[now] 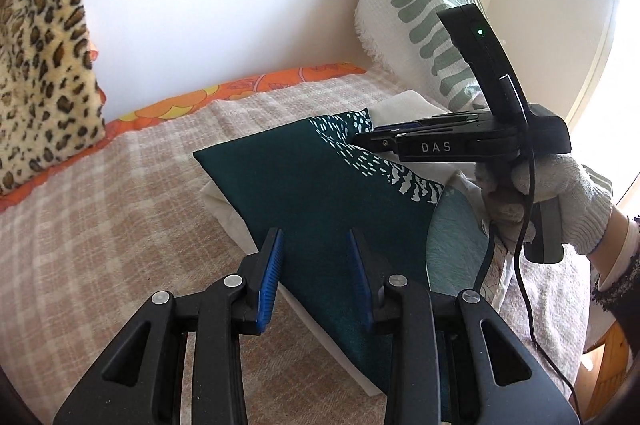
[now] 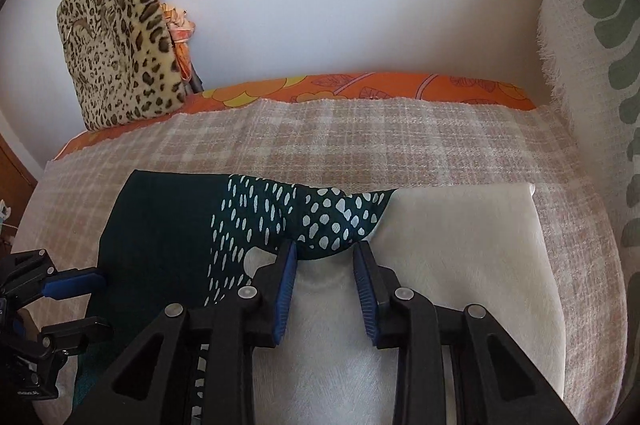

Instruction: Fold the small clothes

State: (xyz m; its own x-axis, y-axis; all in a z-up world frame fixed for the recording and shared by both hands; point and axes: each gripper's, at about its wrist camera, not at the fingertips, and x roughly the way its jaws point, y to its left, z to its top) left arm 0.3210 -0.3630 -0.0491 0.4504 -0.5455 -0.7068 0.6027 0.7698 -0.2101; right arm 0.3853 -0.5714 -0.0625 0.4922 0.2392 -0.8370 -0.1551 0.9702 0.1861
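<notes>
Both wide open: left gripper [image 1: 316, 245] hovering over dark teal spotted cloth [image 1: 316, 185], right gripper [image 2: 325, 257] at its dotted edge, white fabric [image 2: 460, 245] underneath.

White cloth [image 2: 460, 265] under teal garment [image 2: 160, 225] — partly hidden, edge-cropped

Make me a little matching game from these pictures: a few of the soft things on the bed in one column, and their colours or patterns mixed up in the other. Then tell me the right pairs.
Things:
1. cushion leaning on the wall at the far left
2. pillow standing at the right
3. garment under the grippers
4. blanket covering the bed

Looks:
A. dark teal with white speckles
B. leopard spots
C. pale pink and beige checks
D. white with green leaf shapes

Pairs: 1-B, 2-D, 3-A, 4-C
</notes>
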